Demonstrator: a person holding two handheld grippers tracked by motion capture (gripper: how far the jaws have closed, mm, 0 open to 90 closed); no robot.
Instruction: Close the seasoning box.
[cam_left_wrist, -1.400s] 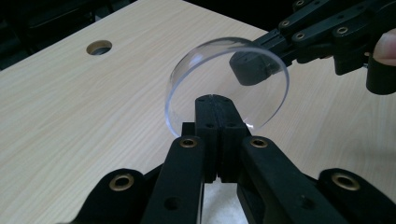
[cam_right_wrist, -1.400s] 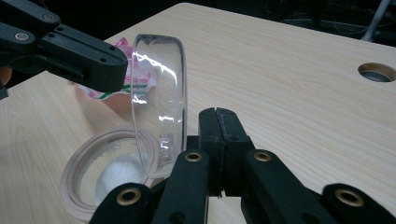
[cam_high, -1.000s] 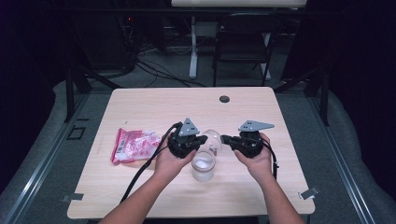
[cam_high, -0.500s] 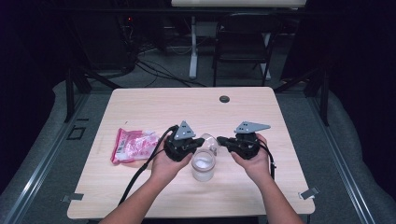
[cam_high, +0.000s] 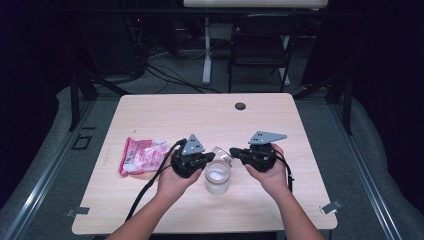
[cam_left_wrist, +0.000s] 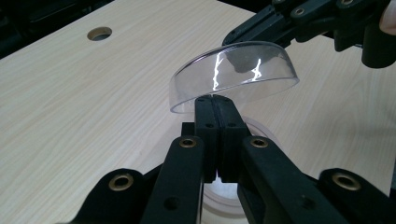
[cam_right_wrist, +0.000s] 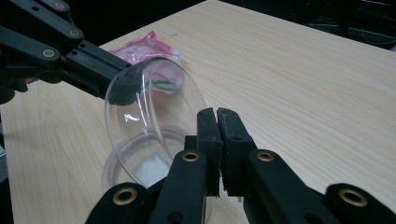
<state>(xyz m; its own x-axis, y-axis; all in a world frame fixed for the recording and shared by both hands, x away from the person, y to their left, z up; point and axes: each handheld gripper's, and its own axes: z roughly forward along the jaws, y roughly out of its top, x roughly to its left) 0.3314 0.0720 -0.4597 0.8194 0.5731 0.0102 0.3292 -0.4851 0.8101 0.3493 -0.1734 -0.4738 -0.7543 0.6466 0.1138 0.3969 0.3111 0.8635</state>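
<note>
A clear plastic dome lid hangs tilted just above a clear cup with white contents on the table. My left gripper is shut on the lid's near rim. My right gripper is shut on the opposite rim. In the right gripper view the lid stands on edge over the cup, my right gripper pinches its rim, and the left gripper grips it from the left. The right gripper reaches in from the upper right in the left gripper view.
A pink plastic packet lies on the wooden table left of my left hand, seen too as the packet behind the lid. A round cable hole sits near the far edge. A chair and cables stand beyond the table.
Both hands have shifted slightly left and toward the near edge, carrying the lid lower over the cup. Both grippers stay shut on it.
</note>
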